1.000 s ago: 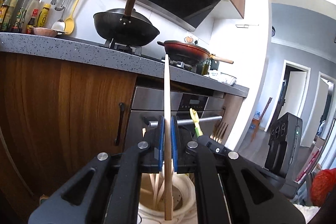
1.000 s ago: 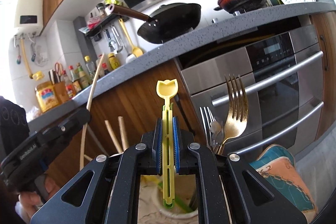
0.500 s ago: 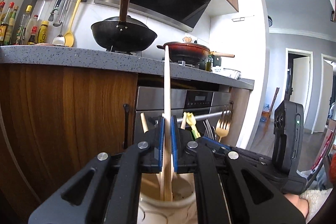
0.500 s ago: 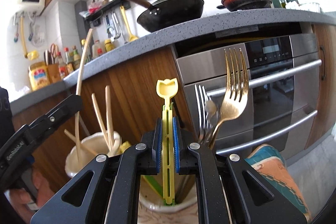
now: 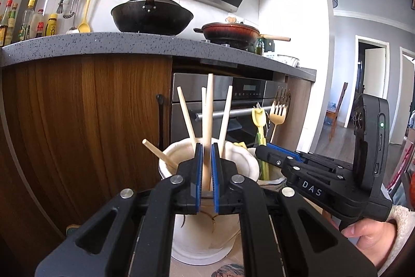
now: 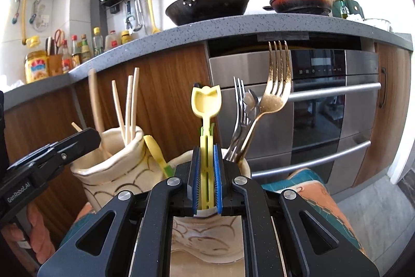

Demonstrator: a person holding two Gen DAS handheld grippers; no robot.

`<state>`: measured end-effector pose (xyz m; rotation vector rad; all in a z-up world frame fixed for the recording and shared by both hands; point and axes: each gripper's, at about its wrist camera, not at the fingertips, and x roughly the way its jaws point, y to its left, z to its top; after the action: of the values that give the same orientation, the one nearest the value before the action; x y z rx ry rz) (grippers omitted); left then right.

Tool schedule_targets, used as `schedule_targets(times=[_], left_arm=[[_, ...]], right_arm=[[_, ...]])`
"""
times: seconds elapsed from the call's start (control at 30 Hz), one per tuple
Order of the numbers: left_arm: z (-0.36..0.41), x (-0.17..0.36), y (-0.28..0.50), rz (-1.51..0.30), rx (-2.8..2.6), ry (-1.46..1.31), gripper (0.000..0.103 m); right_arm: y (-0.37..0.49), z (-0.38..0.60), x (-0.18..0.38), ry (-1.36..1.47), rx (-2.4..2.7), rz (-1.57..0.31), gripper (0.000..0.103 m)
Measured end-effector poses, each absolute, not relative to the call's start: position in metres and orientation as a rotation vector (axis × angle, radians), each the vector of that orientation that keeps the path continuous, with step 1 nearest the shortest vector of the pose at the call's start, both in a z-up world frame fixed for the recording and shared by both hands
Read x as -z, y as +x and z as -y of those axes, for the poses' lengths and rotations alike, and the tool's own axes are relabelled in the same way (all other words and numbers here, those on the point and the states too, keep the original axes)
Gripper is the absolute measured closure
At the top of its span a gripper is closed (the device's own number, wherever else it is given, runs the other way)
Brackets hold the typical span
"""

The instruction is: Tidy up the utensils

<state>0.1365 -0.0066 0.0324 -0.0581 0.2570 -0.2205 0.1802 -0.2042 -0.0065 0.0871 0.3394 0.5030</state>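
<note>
Left wrist view: the left gripper (image 5: 206,170) is clamped on a thick wooden stick (image 5: 207,126) that stands nearly upright in the cream ceramic holder (image 5: 241,160), among thinner chopsticks (image 5: 187,118). The risk here is judged to be the stick dragging its neighbours or tipping the holder if pulled sideways.

Right wrist view: the right gripper (image 6: 206,177) is closed on a yellow tulip-shaped utensil (image 6: 206,105), its lower end over a second holder (image 6: 241,165) just right of the chopstick holder (image 6: 109,162). A gold fork (image 6: 276,95) and steel forks (image 6: 240,105) lean just beside it; a careless release could knock them or leave the light plastic piece leaning out.
</note>
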Motion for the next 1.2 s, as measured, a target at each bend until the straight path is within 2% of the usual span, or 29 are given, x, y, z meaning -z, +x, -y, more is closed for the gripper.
schedule_targets(times=[0.1, 0.13, 0.17, 0.2, 0.3, 0.33, 0.37, 0.57, 0.67, 0.93, 1.2], left_arm=[[0.005, -0.033, 0.134, -0.253, 0.212, -0.058, 0.093], [0.005, -0.033, 0.133, -0.25, 0.208, -0.057, 0.086], [0.004, -0.033, 0.132, -0.247, 0.205, -0.056, 0.074], [0.004, -0.033, 0.13, -0.243, 0.199, -0.055, 0.069], [0.003, -0.034, 0.125, -0.226, 0.194, -0.053, 0.064], [0.003, -0.034, 0.122, -0.219, 0.191, -0.052, 0.057], [0.003, -0.035, 0.119, -0.213, 0.188, -0.055, 0.046], [0.004, -0.033, 0.096, -0.183, 0.176, -0.061, 0.018], [0.005, -0.03, 0.084, -0.181, 0.168, -0.047, 0.008], [0.002, -0.009, 0.057, -0.226, 0.117, -0.042, 0.006], [0.004, 0.008, 0.039, -0.264, 0.082, -0.042, 0.006]], right_arm=[[0.179, 0.207, 0.006, 0.091, -0.503, -0.333, 0.075], [0.178, 0.208, 0.005, 0.095, -0.504, -0.329, 0.071], [0.177, 0.208, 0.005, 0.097, -0.504, -0.327, 0.068], [0.175, 0.21, 0.004, 0.1, -0.505, -0.323, 0.065], [0.166, 0.214, 0.001, 0.102, -0.503, -0.307, 0.058], [0.162, 0.216, 0.0, 0.102, -0.501, -0.302, 0.052], [0.156, 0.219, -0.001, 0.104, -0.5, -0.294, 0.049], [0.129, 0.236, 0.003, 0.111, -0.482, -0.297, 0.033], [0.118, 0.246, 0.007, 0.123, -0.464, -0.307, 0.025], [0.091, 0.26, 0.015, 0.075, -0.385, -0.285, 0.012], [0.069, 0.25, 0.018, -0.03, -0.392, -0.198, 0.005]])
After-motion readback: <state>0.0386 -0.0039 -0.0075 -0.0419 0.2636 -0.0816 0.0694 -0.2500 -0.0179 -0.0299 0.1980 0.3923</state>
